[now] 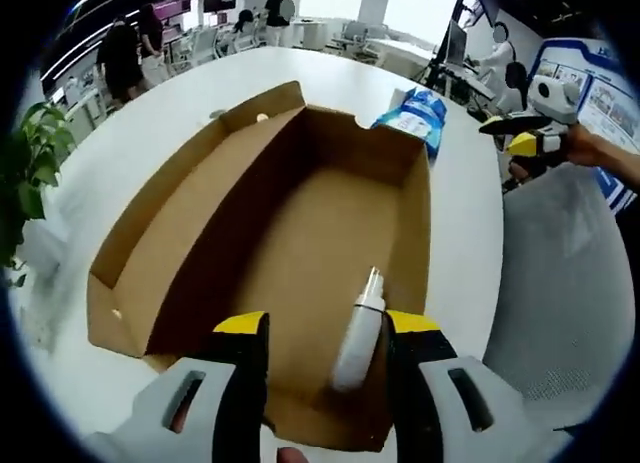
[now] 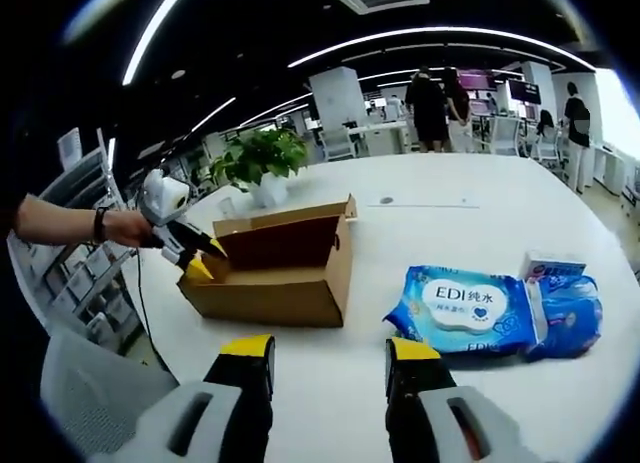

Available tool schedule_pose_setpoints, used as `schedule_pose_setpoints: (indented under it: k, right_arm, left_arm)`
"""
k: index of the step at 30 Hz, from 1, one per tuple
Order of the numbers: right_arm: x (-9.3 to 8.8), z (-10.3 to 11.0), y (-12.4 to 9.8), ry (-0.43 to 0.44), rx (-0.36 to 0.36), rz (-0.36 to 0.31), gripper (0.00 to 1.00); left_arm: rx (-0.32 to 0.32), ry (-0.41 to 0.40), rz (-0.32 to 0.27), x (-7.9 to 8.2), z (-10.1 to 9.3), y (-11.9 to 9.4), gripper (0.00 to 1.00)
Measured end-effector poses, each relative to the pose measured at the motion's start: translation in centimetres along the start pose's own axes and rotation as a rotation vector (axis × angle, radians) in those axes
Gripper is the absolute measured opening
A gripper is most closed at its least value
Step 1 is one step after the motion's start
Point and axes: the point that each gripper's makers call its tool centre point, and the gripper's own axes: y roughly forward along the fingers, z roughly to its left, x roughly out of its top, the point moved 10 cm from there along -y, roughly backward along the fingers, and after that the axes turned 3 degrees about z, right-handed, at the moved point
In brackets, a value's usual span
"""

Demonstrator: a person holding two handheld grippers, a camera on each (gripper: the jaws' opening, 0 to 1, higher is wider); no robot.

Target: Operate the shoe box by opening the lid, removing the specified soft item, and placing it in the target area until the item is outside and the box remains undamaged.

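Landmark: the shoe box (image 1: 290,273), an open brown cardboard box on the white bench (image 1: 470,253).

Left gripper view, near to far:
- The left gripper (image 1: 326,335) hangs over the near edge of the shoe box, jaws spread apart and released, gripping nothing.
- A small white bottle (image 1: 358,335) lies on the box floor near that edge; it appears between the two jaws. Whether either jaw touches it cannot be told.
- The rest of the box floor is bare cardboard. The lid (image 1: 175,238) is folded open, standing along the far-left side of the box.
- Beyond the far corner of the box, a blue soft pack (image 1: 415,113) lies on the bench, outside the box.
- To the right of the box, off the bench edge, the right gripper (image 1: 520,133) appears, held by a hand.
- A potted plant (image 1: 25,173) stands off the left side of the box. People and desks stand in the room beyond the bench.

Right gripper view, near to far:
- The right gripper (image 2: 330,355) is held above the bare bench, well apart from the box, jaws parted and holding nothing.
- The blue soft pack (image 2: 465,311), printed "EDI", lies on the bench to the right of the shoe box (image 2: 275,268), with a second blue pack (image 2: 562,305) touching its far side.
- The left gripper (image 2: 195,255) is at the left end of the box.
- The potted plant (image 2: 260,163) stands behind the box.
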Motion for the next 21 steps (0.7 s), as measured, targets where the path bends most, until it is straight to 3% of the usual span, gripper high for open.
schedule_pose_setpoints:
  k: [3,21]
  right_arm:
    - [0.0,0.0,-0.1,0.005,-0.004,0.001,0.42]
    - [-0.8,0.8,0.3,0.01,0.004,0.026,0.42]
  left_arm:
    - [-0.008,0.036,0.054,-0.2,0.2,0.8,0.48]
    - [-0.066,0.122,0.152,-0.6,0.2,3.2,0.47]
